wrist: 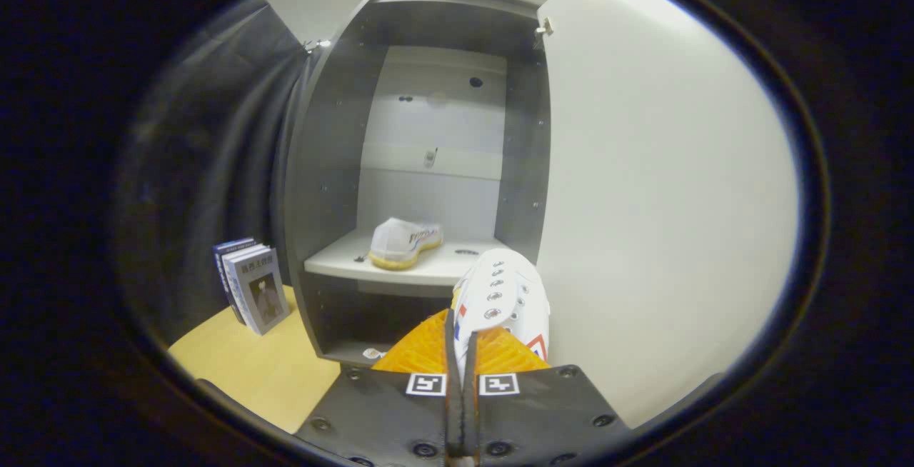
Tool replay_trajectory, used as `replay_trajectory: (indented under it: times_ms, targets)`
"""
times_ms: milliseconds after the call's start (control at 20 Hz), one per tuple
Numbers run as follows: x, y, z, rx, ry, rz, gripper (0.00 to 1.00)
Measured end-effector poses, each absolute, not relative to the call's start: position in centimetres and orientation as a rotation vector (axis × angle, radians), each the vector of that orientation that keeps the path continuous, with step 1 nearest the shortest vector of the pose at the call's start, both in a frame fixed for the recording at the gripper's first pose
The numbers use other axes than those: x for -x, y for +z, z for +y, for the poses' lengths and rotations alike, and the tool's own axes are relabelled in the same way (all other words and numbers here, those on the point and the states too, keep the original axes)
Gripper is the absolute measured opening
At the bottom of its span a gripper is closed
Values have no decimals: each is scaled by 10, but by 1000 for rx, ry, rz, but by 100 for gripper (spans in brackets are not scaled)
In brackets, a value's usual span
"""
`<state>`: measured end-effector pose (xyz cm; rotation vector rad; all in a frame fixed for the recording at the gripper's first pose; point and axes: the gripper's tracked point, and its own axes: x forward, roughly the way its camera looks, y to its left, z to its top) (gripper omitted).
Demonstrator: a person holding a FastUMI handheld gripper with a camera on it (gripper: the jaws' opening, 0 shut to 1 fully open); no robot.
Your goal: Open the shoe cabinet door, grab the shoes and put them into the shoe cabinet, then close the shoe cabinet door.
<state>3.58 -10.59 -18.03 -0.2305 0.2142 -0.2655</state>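
Observation:
The shoe cabinet [325, 167] stands open ahead, dark-sided with a pale back panel. Its white door [664, 203] is swung wide to the right. One white shoe with a yellowish sole [402, 242] rests on the cabinet's white shelf [343, 261], toe toward me. My gripper [461, 353] is shut on a second white shoe [507, 295], both fingers pinching its side edge. That shoe sticks up ahead of the fingers, eyelets facing me, just in front of the shelf's right end and close to the door.
Several books [253, 287] stand upright on the light wooden table [250, 367], left of the cabinet. Dark cloth hangs behind them. Below the shelf is a lower compartment [357, 320] with a small object on its floor.

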Motion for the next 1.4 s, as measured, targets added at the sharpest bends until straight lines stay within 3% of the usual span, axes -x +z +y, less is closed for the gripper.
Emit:
replay_trajectory:
  times_ms: [350,750,1150,1400]
  targets:
    - [-76,-118,-87,191,-269,96,2]
    - [-155,-98,-93,162,-233,45,2]
    - [-227,-127,-121,113,-219,107,3]
    - [-266,-176,-136,133,-189,244,3]
